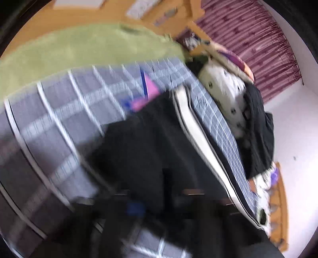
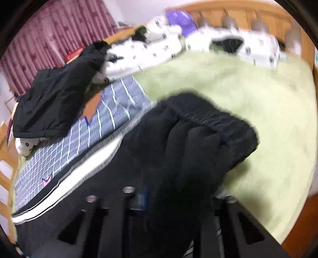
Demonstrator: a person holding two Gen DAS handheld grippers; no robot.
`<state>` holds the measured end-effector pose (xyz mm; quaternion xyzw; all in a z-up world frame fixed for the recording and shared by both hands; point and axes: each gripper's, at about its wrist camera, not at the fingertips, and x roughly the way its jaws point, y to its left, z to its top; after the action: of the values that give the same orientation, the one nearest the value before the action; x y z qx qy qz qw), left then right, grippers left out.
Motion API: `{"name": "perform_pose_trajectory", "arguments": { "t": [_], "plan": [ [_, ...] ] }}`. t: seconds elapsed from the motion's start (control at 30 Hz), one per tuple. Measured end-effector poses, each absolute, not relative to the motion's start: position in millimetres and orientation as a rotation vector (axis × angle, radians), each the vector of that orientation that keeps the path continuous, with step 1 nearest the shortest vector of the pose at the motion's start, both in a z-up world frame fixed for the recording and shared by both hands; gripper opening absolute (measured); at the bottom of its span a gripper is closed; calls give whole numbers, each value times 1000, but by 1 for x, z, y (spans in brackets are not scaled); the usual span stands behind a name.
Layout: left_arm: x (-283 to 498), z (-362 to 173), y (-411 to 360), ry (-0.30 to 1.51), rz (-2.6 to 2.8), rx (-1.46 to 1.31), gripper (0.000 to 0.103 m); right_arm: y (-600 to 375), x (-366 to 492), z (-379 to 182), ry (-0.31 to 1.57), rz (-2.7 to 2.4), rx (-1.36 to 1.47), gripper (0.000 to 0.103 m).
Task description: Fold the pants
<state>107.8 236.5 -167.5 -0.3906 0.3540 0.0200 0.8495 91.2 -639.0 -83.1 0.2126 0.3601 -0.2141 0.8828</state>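
Black pants [image 1: 149, 139] with a white side stripe [image 1: 188, 119] lie on a bed's grey checked sheet [image 1: 59, 119]. The picture is blurred. The dark cloth runs down into my left gripper [image 1: 159, 200], whose fingers are lost in it; the jaws look shut on the cloth. In the right wrist view the elastic waistband end of the pants [image 2: 198, 139] is bunched and lifted over my right gripper [image 2: 174, 198], which is shut on the fabric with its fingertips hidden. The stripe [image 2: 79, 168] trails off to the left.
A green blanket [image 2: 258, 119] covers the bed beyond the pants. A black jacket [image 2: 55, 99] and a white patterned quilt [image 2: 149, 49] are heaped at the far edge, near a wooden headboard [image 2: 248, 12]. A purple curtain [image 1: 248, 29] hangs behind.
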Motion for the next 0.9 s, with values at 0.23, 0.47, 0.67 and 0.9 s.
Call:
{"name": "perform_pose_trajectory", "arguments": {
  "t": [0.23, 0.47, 0.67, 0.9],
  "plan": [
    [111, -164, 227, 834, 106, -577, 27, -643, 104, -81, 821, -431, 390, 18],
    [79, -145, 239, 845, 237, -429, 58, -637, 51, -101, 943, -456, 310, 44],
    [74, -114, 224, 838, 178, -239, 58, -603, 26, -55, 899, -503, 77, 49],
    [121, -82, 204, 786, 79, -235, 58, -545, 71, -21, 805, -343, 35, 65]
  ]
}}
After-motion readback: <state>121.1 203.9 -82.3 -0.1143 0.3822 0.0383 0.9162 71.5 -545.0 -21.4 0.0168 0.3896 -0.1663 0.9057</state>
